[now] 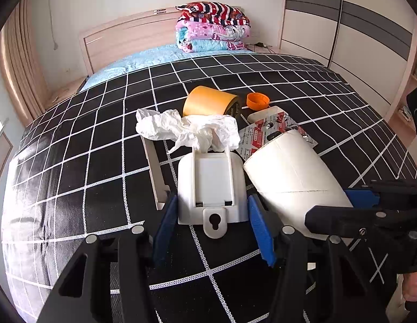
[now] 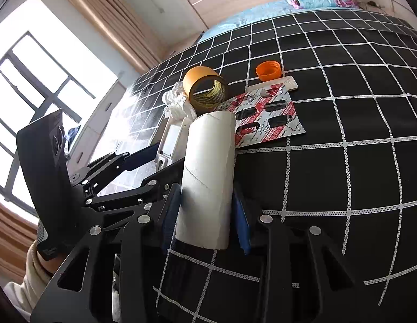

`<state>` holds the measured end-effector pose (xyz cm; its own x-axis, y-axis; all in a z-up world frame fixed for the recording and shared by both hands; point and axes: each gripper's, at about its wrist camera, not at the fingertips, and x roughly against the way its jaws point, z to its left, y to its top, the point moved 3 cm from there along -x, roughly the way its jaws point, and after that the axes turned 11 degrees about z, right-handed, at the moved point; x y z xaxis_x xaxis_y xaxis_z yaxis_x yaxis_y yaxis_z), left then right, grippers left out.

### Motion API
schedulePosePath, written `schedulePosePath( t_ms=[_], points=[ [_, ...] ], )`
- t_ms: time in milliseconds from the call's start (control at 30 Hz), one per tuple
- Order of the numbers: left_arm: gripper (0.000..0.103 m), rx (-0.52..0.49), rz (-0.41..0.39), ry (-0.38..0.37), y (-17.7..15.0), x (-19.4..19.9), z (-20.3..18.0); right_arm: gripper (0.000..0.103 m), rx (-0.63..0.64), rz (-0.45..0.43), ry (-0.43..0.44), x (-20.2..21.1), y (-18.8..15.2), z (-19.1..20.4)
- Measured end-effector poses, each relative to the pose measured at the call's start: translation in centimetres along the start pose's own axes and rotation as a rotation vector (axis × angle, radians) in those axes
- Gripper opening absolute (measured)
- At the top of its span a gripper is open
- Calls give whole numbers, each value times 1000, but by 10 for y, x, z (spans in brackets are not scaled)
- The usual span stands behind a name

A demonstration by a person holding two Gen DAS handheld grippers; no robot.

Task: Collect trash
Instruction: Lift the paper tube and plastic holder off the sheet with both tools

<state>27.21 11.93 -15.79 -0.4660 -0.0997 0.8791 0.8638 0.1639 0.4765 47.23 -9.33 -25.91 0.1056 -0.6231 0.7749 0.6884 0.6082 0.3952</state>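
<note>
White cardboard tube (image 2: 208, 177) between right tool (image 2: 207, 215); left tool (image 1: 212, 226) brackets white holder (image 1: 211, 185).

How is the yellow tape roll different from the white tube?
The tape roll is yellow and short; the tube is white and much longer. The tape roll lies free on the cloth, while the tube sits between the pads of the right tool. The tape roll touches the tissue; the tube lies over the pill pack. Both are hollow and round.
</note>
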Motion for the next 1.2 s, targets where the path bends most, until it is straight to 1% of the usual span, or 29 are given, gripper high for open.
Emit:
schedulePosePath(
  t_ms=[233,667,833,1033,1200],
  points=[
    [52,-26,-24,3,-11,19,-4,32,12,-32,12,15,-5,6],
    [52,-57,-89,-16,-50,76,-21,32,26,-65,3,44,-30,17],
    [52,-75,-109,-24,-69,94,-29,32,39,-73,-8,54,-45,22],
    [52,-86,-117,-33,-97,110,-37,32,64,-76,-6,67,-73,28],
    [52,-90,-121,-39,-121,121,-45,32,87,-66,-14,68,-96,34]
  ],
)
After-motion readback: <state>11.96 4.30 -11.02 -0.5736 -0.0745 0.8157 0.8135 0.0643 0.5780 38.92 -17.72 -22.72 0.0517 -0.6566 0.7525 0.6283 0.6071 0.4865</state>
